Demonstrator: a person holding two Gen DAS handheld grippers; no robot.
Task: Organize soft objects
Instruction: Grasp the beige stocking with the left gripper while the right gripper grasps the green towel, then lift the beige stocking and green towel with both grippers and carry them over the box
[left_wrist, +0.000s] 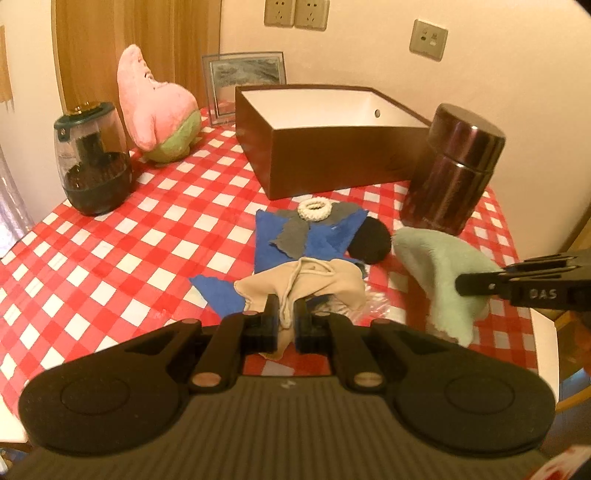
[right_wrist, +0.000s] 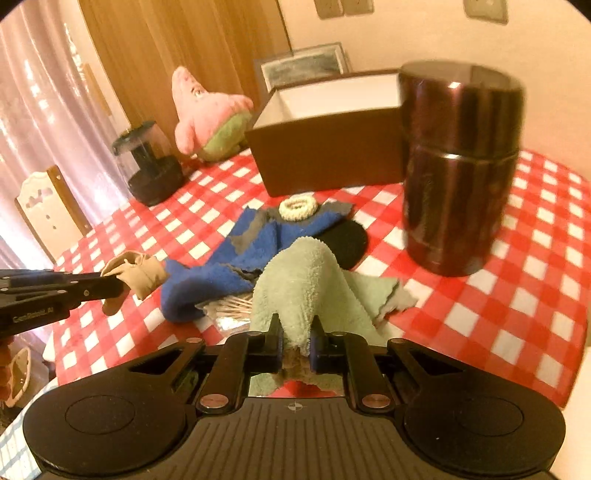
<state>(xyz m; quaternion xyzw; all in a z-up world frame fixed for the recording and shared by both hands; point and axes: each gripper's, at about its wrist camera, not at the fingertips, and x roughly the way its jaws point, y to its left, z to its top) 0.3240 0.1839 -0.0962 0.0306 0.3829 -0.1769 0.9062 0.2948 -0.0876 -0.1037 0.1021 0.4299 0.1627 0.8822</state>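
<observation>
Gingham in red and white covers the counter (left_wrist: 110, 243), backed by a cream wall with sockets (left_wrist: 295, 13). "DAS" is read on the right claw (right_wrist: 295, 328), pinched on a fluffy green cloth (right_wrist: 306, 273) near the front edge. A beige cloth (left_wrist: 314, 280) is clamped beside it by the left claw (left_wrist: 286, 314).

Cream wall (left_wrist: 369, 55), wooden door (left_wrist: 140, 40), pink curtain (right_wrist: 40, 92)

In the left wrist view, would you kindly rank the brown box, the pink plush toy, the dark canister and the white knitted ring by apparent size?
1. brown box
2. pink plush toy and dark canister: they look alike, and the canister sits nearer the camera, so I leave them unranked.
3. white knitted ring
</observation>
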